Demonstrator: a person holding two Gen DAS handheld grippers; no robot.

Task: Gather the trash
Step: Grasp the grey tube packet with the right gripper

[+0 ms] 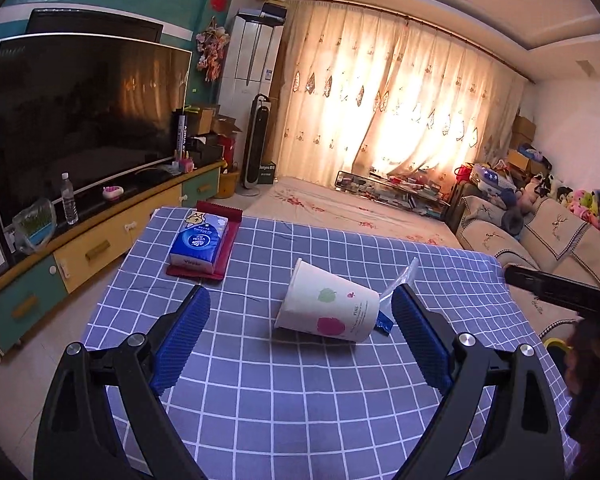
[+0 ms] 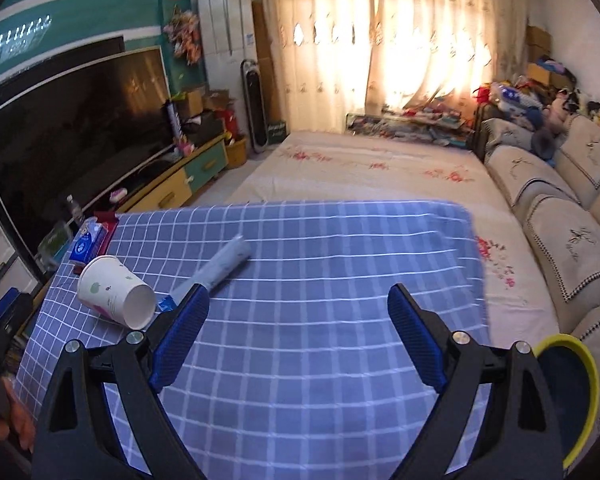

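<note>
a white paper cup (image 1: 329, 309) printed with a green and a pink apple lies tipped on its side on the table (image 1: 300, 400), which is covered by a blue checked cloth. in the left wrist view the cup rests just ahead of the left gripper (image 1: 300, 300), between the lines of its two blue fingers and closer to the right-hand one, its mouth turned toward the right gripper's side. the left gripper stands spread wide and grasps nothing; neither pad touches the cup. a clear plastic wrapper (image 1: 400, 280) with a small blue end lies just behind the cup, beside the right-hand finger.

in the right wrist view the right gripper (image 2: 298, 300) is also released, with only bare cloth between its fingers. the cup sits well to the left of it, outside the left-hand finger, and the long wrapper runs up and away from that fingertip.

at the far left of the table a blue tissue pack (image 1: 199, 246) lies on a dark red tray (image 1: 224, 256). a yellow-rimmed bin (image 2: 572, 392) shows beyond the table's right edge.
</note>
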